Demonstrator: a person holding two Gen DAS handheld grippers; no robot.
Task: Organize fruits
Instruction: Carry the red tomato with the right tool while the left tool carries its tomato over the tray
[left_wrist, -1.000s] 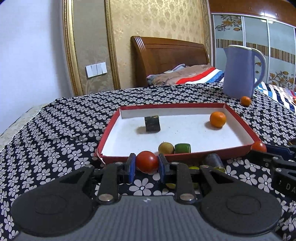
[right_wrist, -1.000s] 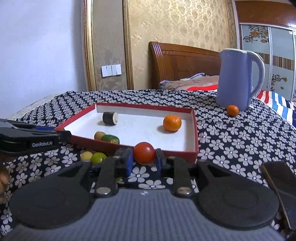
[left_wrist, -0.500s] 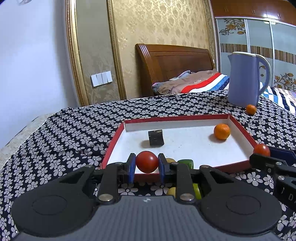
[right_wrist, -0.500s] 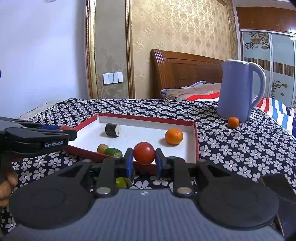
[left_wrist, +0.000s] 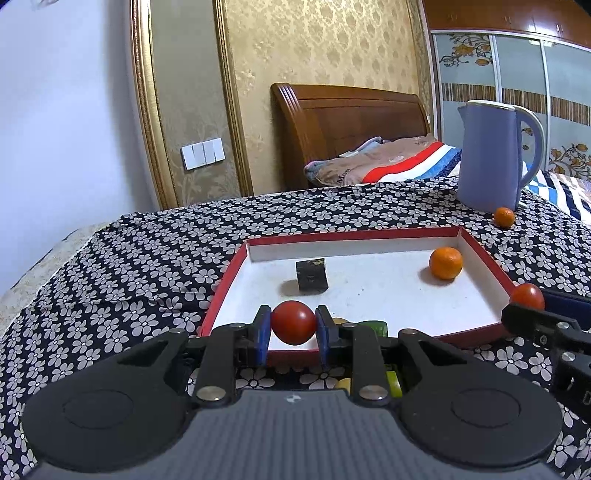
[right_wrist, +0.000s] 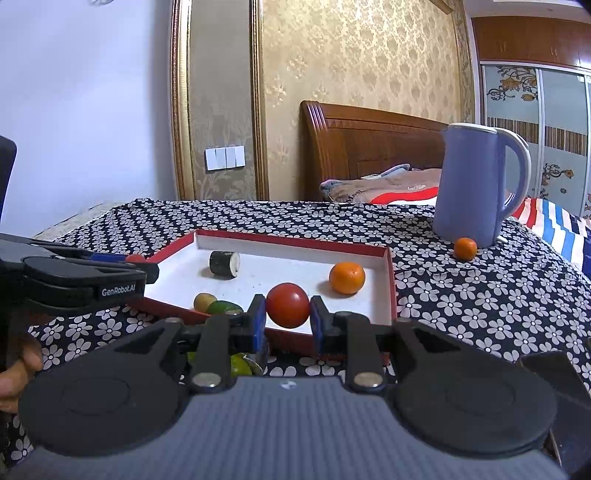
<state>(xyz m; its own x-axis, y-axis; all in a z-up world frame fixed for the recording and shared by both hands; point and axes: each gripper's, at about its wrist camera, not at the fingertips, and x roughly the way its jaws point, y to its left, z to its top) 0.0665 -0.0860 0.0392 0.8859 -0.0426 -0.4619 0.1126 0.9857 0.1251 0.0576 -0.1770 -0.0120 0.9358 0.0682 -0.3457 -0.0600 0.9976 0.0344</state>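
My left gripper (left_wrist: 291, 325) is shut on a red tomato (left_wrist: 293, 322), held above the near left edge of the red tray (left_wrist: 225, 280). My right gripper (right_wrist: 287, 314) is shut on another red tomato (right_wrist: 287, 305), held over the tray's near rim (right_wrist: 391, 280). In the tray lie an orange (left_wrist: 446, 263), a dark cucumber piece (left_wrist: 312, 276), a yellow-brown fruit (right_wrist: 205, 301) and a green fruit (right_wrist: 223, 307). The right gripper's tomato shows in the left view (left_wrist: 527, 296). The left gripper shows at the left of the right view (right_wrist: 81, 277).
A lilac kettle (left_wrist: 491, 155) stands at the back right of the flowered tablecloth (left_wrist: 147, 258), with a small orange (left_wrist: 504, 216) beside it. Yellow and green fruits (right_wrist: 240, 363) lie on the cloth before the tray. A bed headboard (left_wrist: 347, 122) stands behind.
Both grippers have risen and moved forward with their tomatoes, from in front of the tray's near rim to above it. Their grips have not changed.
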